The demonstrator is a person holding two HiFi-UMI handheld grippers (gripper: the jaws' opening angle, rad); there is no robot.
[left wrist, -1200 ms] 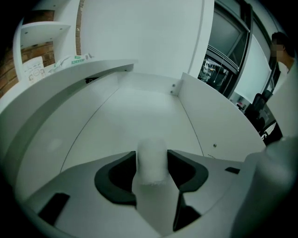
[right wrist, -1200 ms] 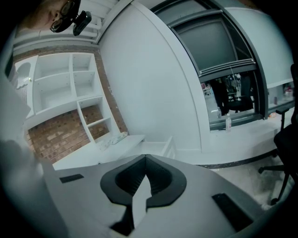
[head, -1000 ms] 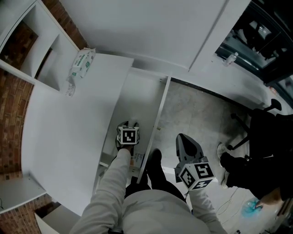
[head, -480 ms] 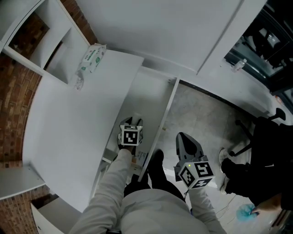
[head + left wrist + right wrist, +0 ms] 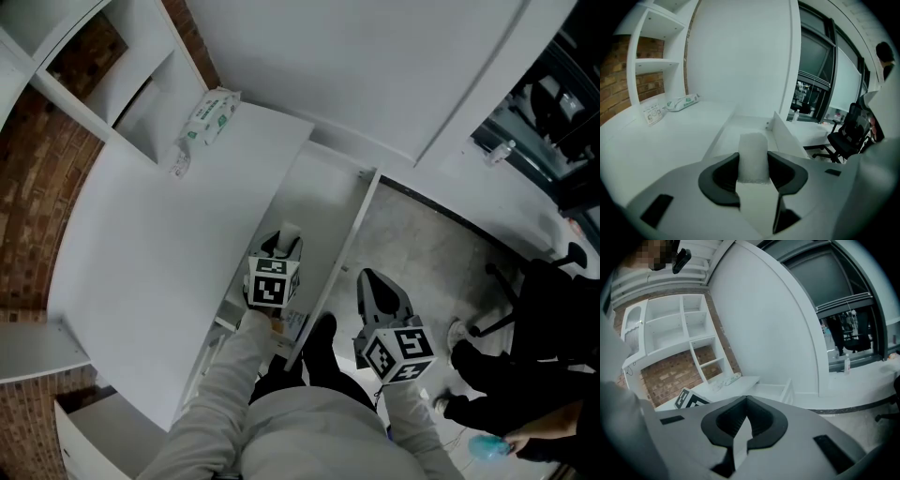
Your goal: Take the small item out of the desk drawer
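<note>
**Got the thing pinched, grip looks a bit sketchy tho**

Left gripper has just been closing its jaws and now pinches the small white foamy cylinder btw its dark pads. It's up over the open white desk drawer, not on the white desktop yet. Right gripper is pressed together w/ nothing in it, off to the side.

Worry imo: the item looks soft and only its lower part sits in the pads. A quick swing or a bump on the drawer wall could tip it out.
</note>
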